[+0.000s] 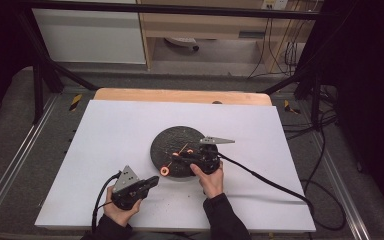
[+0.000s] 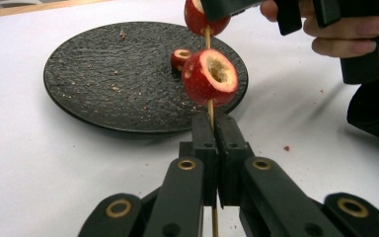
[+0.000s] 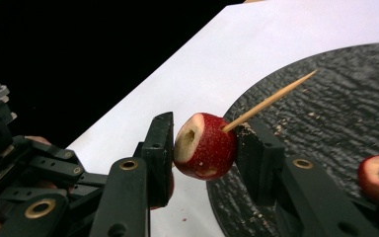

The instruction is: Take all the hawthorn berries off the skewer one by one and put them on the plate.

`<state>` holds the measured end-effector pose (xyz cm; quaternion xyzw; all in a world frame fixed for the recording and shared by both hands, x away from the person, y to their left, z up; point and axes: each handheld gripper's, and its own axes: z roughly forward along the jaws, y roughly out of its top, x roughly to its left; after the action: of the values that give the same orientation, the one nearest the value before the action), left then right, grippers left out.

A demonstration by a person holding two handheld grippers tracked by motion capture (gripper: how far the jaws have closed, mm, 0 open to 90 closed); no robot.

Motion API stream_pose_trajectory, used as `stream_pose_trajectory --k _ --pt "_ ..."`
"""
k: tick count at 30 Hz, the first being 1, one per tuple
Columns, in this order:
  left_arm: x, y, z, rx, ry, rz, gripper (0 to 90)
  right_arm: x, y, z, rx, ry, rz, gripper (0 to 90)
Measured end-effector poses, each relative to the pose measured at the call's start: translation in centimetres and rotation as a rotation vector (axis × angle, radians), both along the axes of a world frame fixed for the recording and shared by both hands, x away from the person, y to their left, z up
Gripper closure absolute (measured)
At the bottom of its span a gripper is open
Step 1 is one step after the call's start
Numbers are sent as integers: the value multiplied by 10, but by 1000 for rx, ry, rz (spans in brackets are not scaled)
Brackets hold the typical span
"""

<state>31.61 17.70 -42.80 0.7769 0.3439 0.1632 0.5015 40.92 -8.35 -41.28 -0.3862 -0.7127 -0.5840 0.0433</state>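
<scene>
Now the left gripper (image 2: 211, 129) pinches the thin wooden skewer (image 2: 210, 109); the right gripper (image 3: 205, 148) clamps a soft, cored red fruit (image 3: 205, 146) — squeeze its flanks gently.

The high view looks down and forward from above the person's side of the white table (image 1: 130, 150), far enough off to take in the whole top, the floor around it and a wooden cabinet (image 1: 205, 25) at the far end.

The left gripper view sits low and close, looking along its own jaws towards the dark plate (image 2: 103, 84), with the other hand (image 2: 345, 34) up at its right.

The right gripper view is nearer still, angled across the plate's near edge towards the table's left side.

All three views share the plate, and both gripper views share the skewer (image 3: 271, 101) with its red fruit pieces (image 3: 205, 145).
</scene>
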Motion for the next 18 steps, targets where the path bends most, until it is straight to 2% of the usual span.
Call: stream_pose_trajectory --k 7,18 --pt "-1 1 1 -7 -5 1 883 7 -7 9 -13 -8 -15 618" --pt "-1 2 2 -10 -7 1 883 20 -26 31 -38 -42 -82 620"
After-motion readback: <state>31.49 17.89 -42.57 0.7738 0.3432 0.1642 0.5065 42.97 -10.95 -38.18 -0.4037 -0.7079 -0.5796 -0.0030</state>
